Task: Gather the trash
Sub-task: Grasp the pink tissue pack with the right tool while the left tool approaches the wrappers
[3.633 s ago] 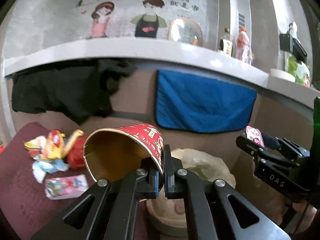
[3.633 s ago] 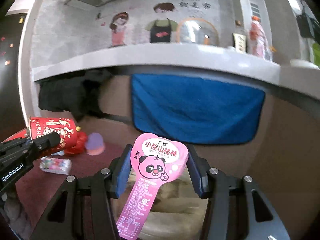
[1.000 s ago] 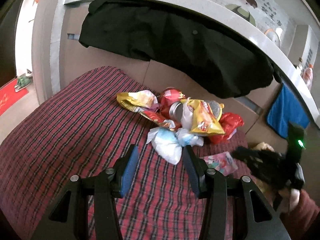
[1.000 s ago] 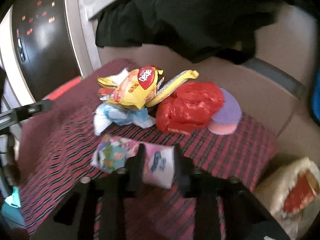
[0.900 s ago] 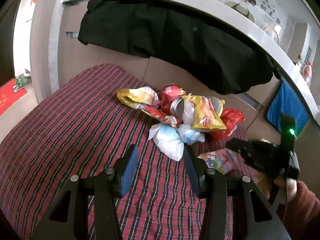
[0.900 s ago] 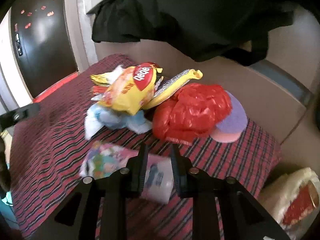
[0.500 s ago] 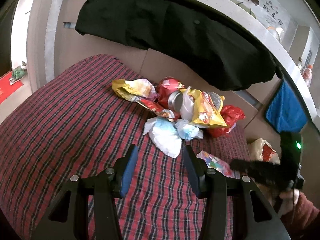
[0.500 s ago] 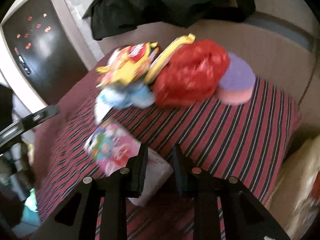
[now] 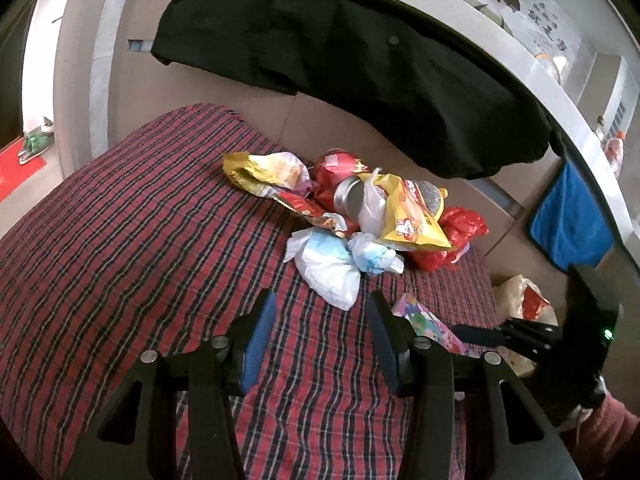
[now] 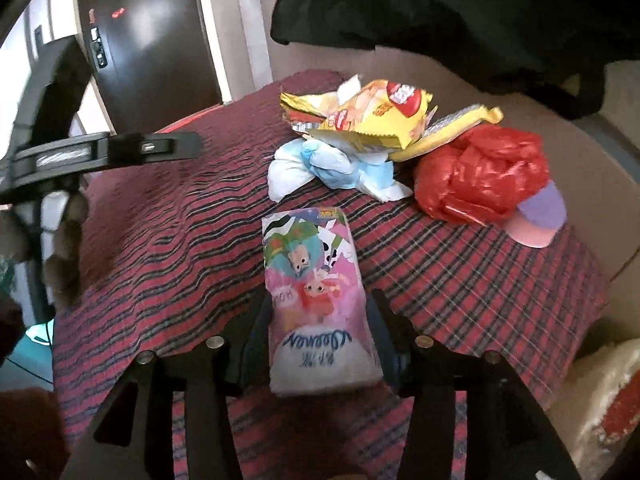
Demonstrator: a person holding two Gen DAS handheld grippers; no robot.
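Tissue pack (image 10: 316,300) now lies on plaid cloth (image 10: 480,280).

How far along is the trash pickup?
Early on: the lined bin shows only something red inside. In hand: the right gripper has its jaws opening around the tissue pack, not gripping yet; the left gripper is open, empty. Left: yellow snack bags, white wad, red bag, piled on the plaid cloth.

No print on the tissue pack (image 10: 316,304) reads clearly.
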